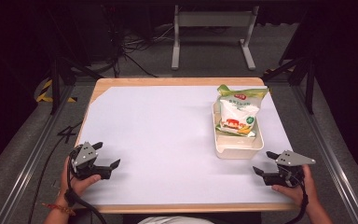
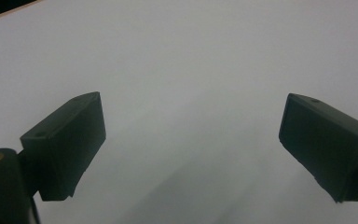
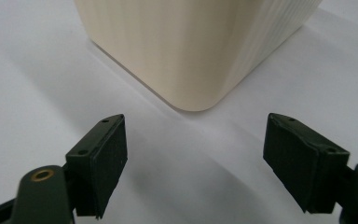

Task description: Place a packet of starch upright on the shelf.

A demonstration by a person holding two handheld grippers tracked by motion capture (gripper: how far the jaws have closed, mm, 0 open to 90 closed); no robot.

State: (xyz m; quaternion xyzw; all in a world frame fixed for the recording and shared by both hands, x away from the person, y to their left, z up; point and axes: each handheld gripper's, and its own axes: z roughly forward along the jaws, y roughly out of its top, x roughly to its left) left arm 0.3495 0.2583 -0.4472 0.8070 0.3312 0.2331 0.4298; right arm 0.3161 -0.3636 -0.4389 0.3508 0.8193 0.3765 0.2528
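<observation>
So the table (image 1: 168, 126) takes up the middle of the high view, with its far edge toward the top of the frame. Right of center there's a bin (image 1: 238, 145) sitting on it, and a snack bag (image 1: 237, 112) stands in the bin, leaning toward the bin's far end and poking up above the rim. Left gripper (image 1: 108, 156) is down in the lower left of the frame, right gripper (image 1: 265, 163) in the lower right, just below and right of the bin's near corner. In the right gripper view that bin corner (image 3: 196, 51) sits at the top center, right ahead of the gap between the jaws. Behind the table, at the top of the high view, stands a frame on two legs (image 1: 212, 28).
</observation>
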